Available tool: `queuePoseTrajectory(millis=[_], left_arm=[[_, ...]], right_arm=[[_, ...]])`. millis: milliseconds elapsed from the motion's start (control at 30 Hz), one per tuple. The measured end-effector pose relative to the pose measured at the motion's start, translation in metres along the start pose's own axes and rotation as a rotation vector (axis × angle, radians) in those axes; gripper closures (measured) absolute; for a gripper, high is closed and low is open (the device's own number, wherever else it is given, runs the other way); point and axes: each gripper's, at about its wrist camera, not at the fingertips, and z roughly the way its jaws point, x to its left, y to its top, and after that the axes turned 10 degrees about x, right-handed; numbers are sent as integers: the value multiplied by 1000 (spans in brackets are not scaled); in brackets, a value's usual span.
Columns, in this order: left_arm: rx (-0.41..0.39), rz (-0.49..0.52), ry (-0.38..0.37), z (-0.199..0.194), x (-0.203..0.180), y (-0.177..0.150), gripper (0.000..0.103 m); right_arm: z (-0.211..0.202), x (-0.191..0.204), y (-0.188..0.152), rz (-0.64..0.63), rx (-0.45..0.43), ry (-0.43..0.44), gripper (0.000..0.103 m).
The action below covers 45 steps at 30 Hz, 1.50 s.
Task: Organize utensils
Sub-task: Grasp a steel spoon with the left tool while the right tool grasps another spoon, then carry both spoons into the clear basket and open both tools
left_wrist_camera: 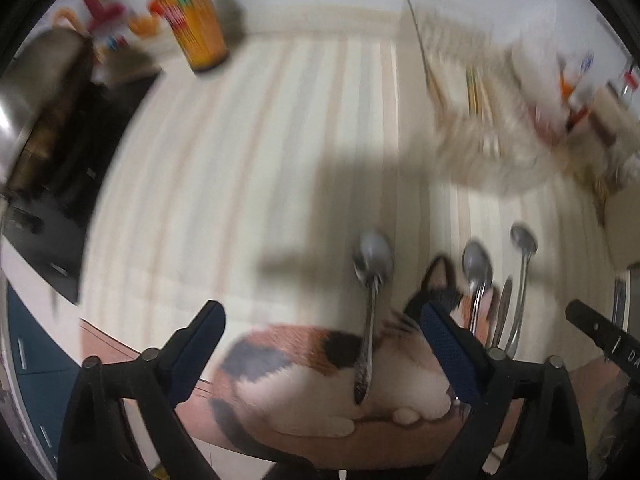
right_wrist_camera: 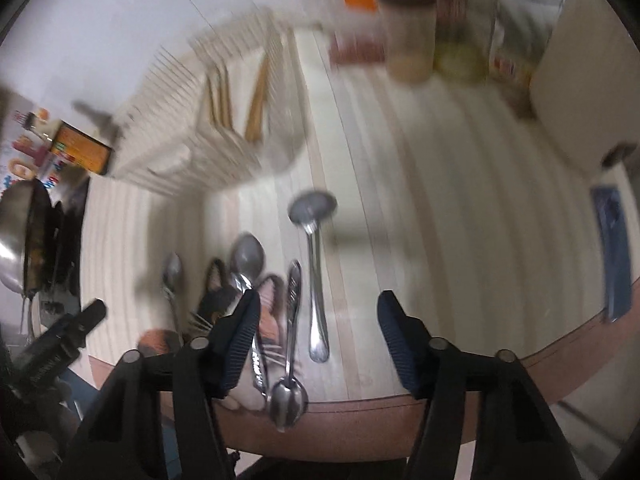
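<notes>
Several steel spoons lie on a striped mat with a cat picture. In the left wrist view, one spoon lies between my open left gripper's fingers, and more spoons lie to its right. In the right wrist view, a long spoon and a reversed spoon lie between my open right gripper's fingers, nearer its left finger. Another spoon passes under that finger. A pale slatted utensil rack with wooden chopsticks stands behind. Both grippers are empty.
An orange canister stands at the back left. A steel pot on a dark stove sits at the left. Jars and bottles crowd the back right. The mat's front edge is close to me.
</notes>
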Motion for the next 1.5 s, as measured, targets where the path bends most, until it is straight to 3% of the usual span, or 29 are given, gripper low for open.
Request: queuePoseTrajectory(millis=[167,433,467,500,567,600,633,667,700,733,1100,1300,1500], left_arm=[[69,36,-19,34,-20,3,23],[125,64,3,67,-33,13,71],[129,63,-2,68,-32,13,71],[120,64,-5,68,-32,13,79],[118,58,-8,68,-30,14,91],[119,52,-14,68,-27,14,99],[121,42,-27,68,-23,14,99],[124,35,-42,67,-19,16,99],[125,34,-48,67,-17,15,99],[125,37,-46,67,-16,14,99],[137,65,-30,66,-5,-23,99],[145,62,-24,68,-12,-15,95],[144,73,-28,71,-17,-8,99]], right_arm=[[24,-4,5,26,43,4,53],[49,3,23,20,65,-23,59],[51,4,26,18,65,-27,59],[53,6,29,17,63,-32,61],[59,10,35,9,63,-47,63],[62,12,38,3,67,-55,70],[67,15,42,-2,73,-68,82],[66,18,44,-7,53,-90,86],[67,20,46,-12,47,-102,96],[68,20,47,-10,47,-104,98],[58,-18,6,-19,137,-193,98],[55,-26,-2,-1,130,-195,98],[57,-24,-1,-9,130,-213,98]])
